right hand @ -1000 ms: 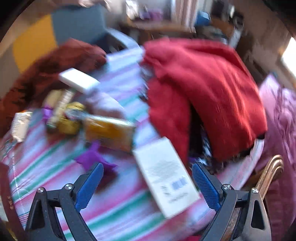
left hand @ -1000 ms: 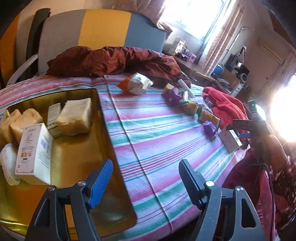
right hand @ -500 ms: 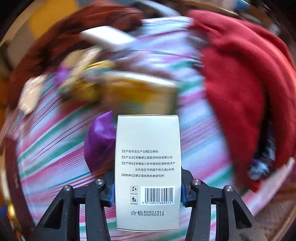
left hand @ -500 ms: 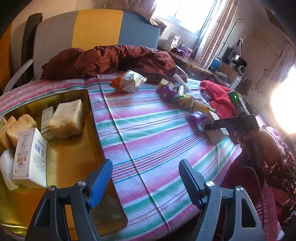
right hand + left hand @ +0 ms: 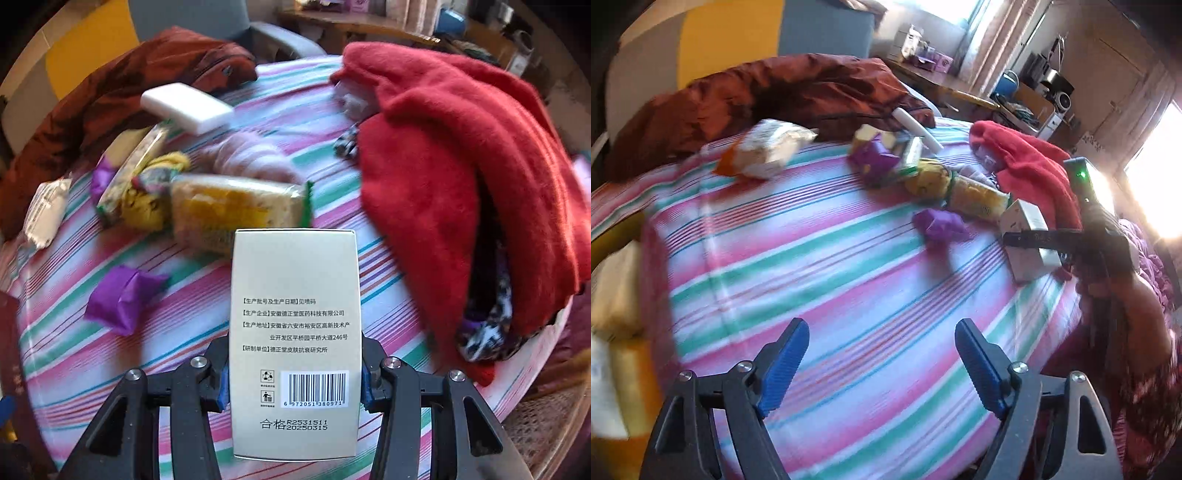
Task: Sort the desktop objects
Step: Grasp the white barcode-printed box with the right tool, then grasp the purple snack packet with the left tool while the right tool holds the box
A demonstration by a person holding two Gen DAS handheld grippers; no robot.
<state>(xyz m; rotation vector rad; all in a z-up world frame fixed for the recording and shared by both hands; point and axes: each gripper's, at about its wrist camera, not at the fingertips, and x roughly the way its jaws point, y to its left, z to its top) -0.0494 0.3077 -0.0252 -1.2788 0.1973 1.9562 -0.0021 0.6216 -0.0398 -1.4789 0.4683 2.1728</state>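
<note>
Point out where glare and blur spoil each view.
Left wrist view: window glare washes out the right edge; the tray side at left smears with motion blur. Right wrist view: the white box in the right gripper is sharp, while the snack packets behind blur.

Tablecloth (image 5: 177,295) is striped pink/green/white w/ thin dark lines. Box (image 5: 295,332) is seen cream w/ black print; cloth (image 5: 461,166) red; wrapper (image 5: 122,299) purple.
</note>
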